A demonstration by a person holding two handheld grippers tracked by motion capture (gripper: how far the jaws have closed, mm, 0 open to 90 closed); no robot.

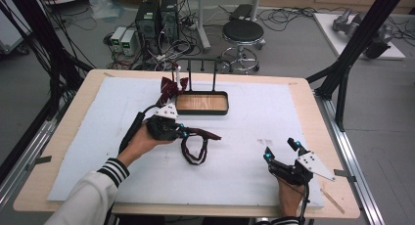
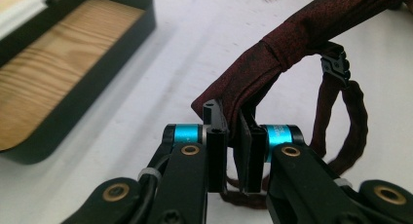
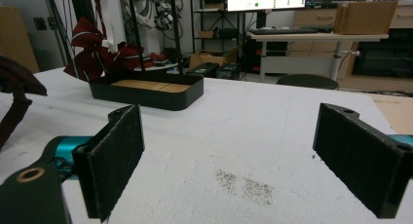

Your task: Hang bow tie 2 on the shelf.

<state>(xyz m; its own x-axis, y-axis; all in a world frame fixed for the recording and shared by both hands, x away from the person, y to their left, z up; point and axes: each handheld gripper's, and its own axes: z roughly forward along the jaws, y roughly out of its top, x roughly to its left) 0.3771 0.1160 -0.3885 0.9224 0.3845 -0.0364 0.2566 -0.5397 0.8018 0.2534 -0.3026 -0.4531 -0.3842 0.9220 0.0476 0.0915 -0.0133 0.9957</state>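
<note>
On the near right of the white-covered worktop (image 1: 244,171), the right gripper (image 1: 281,150) rests in the person's right hand (image 1: 289,195) with its jaws spread wide and nothing between them; its own view looks out between the two black pads across bare foam with a faint dark smudge. Farther in and to the left, the left gripper (image 1: 182,132), held in the person's left hand (image 1: 139,143), has its jaws nearly together and pinched on one end of a dark red bow tie (image 1: 205,134). In the left gripper view the folded wing of the bow tie (image 2: 292,39) rises out from between the jaws and runs up and away to the right, so its long axis continues roughly in line with the gripper, pointing toward the middle of the worktop. Its neck strap (image 1: 195,150) hangs off the wing in a loop that droops onto the foam nearer the person, with a small black clasp (image 2: 336,65) just beside the wing. The left hand is plainly the nearer one to the bow tie; the right gripper sits well apart from it. Beyond the left gripper, toward the far edge, lies a shallow black tray (image 1: 201,110) with a wooden floor, empty, with a thin black stand (image 1: 201,71) rising behind it. More dark red fabric (image 1: 169,88) is draped by the tray's far left corner
</note>
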